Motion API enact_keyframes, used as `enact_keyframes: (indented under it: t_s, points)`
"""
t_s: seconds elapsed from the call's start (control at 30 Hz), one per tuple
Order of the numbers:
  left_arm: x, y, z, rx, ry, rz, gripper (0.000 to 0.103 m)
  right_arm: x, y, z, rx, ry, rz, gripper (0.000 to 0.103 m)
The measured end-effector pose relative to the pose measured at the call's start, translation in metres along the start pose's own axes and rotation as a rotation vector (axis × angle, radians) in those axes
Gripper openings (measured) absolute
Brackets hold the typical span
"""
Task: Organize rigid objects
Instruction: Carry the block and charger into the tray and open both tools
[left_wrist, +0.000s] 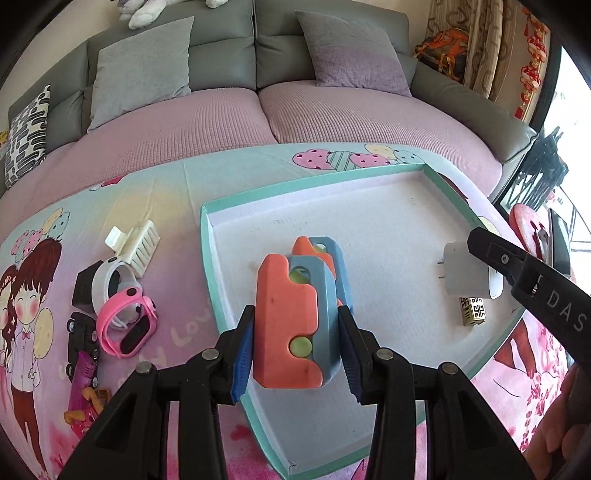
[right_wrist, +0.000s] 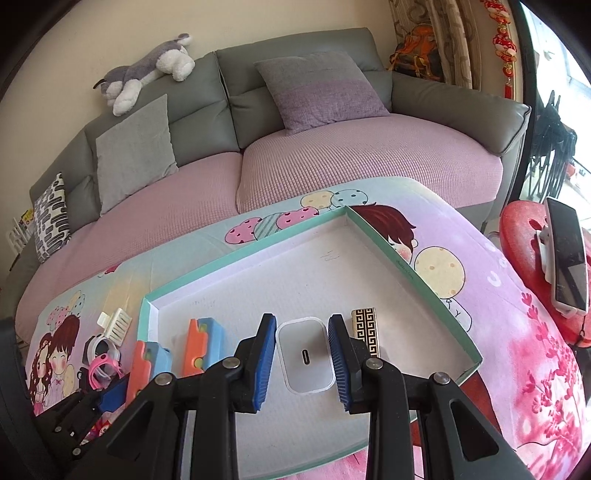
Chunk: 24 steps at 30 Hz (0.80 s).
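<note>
The left gripper (left_wrist: 295, 347) is clamped on an orange-and-blue toy block (left_wrist: 295, 321), its blue pads pressing both sides; the block hangs over the near-left part of the shallow teal-edged tray (left_wrist: 369, 173). A second orange-and-blue block (left_wrist: 332, 254) lies on the tray floor just beyond it, toward 12 o'clock.

The right gripper (right_wrist: 303, 360) is closed narrowly on a white charger plug (right_wrist: 304, 356), pads against its two flanks, port face toward the camera. The left wrist view shows the plug's prongs pointing toward 9 o'clock; whether the plug rests on the tray floor or clears it cannot be told. A gold patterned block (right_wrist: 365, 332) lies in the tray just beside the plug, at 3 o'clock of it.

Outside the tray, at 9 o'clock on the cartoon-printed surface (left_wrist: 177, 192), lie a cream hair claw (left_wrist: 135, 245), a white watch (left_wrist: 110, 280), a pink watch (left_wrist: 127, 325) and a black toy car (left_wrist: 81, 343), clustered and partly overlapping. A grey sofa (right_wrist: 295, 162) stands behind, at 12 o'clock.
</note>
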<state>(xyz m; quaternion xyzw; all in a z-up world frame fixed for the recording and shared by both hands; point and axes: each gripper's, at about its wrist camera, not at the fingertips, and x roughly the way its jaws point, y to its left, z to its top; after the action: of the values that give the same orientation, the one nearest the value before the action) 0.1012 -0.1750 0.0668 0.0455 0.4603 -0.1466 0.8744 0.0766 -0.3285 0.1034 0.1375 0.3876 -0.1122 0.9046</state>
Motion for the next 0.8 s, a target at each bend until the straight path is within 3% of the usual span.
enact_keyframes:
  t_s: [0.43,0.5,0.8]
  points:
    - [0.012,-0.003,-0.004,0.002,0.050,0.037,0.045,0.015,-0.006,-0.005,0.019,0.066,0.000,0.031]
    - [0.012,-0.002,-0.003,-0.001,0.051,0.044,0.052,0.016,-0.007,-0.005,0.024,0.070,-0.004,0.031]
    - [-0.002,0.010,0.000,-0.027,0.021,0.068,0.064,0.009,-0.006,-0.002,0.012,0.039,-0.010,0.032]
